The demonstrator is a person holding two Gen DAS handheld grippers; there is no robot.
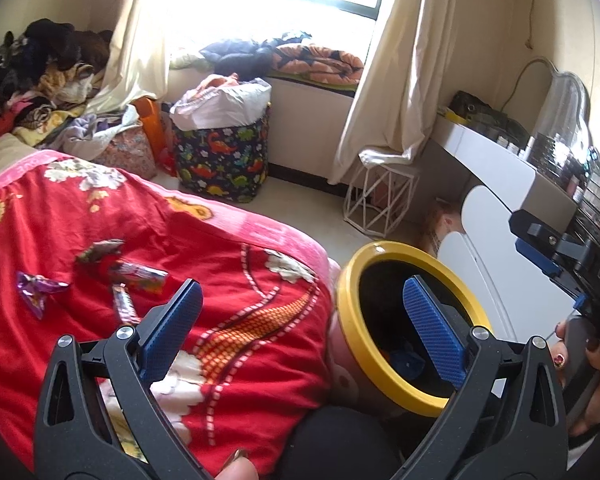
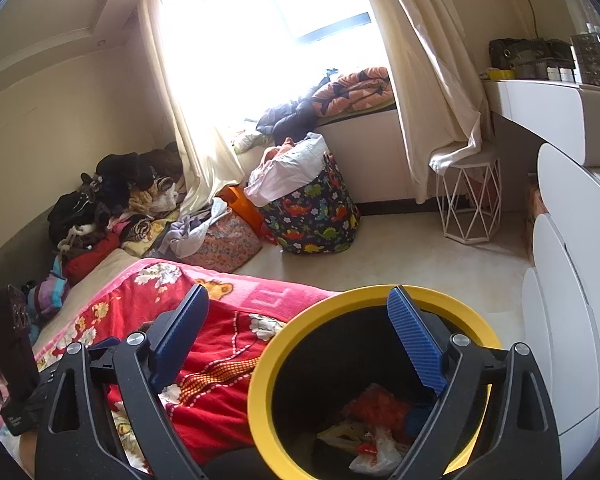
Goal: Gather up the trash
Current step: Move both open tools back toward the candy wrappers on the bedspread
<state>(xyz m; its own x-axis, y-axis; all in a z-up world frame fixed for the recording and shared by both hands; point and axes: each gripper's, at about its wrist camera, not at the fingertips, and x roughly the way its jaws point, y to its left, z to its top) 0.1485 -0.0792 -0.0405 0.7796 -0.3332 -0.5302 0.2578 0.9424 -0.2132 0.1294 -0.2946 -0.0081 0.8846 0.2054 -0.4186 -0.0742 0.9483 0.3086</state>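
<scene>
— What have I got in front of the left gripper [image 1: 300, 320]?

— Its jaws stand wide apart with nothing between them. Ahead and to its left, four candy wrappers lie on the red blanket [image 1: 228, 280]: a purple wrapper [image 1: 36, 290] farthest left, a dark wrapper [image 1: 100, 250] beyond it, a long wrapper [image 1: 140, 276] and a small wrapper [image 1: 123, 304] nearest my left finger.

— How will they handle?

— I judge them feather-light, thin, crinkly and slick. They will collapse under the pads, and the soft blanket may bunch up with them. I'd pinch a twisted end or a raised fold, not the flat middle.

— And the right gripper [image 2: 300, 336]?

— Also spread wide and empty, hanging over the yellow-rimmed bin [image 2: 260, 396], just right of the bed. Some trash [image 2: 375, 436] already lies at the bottom.
</scene>
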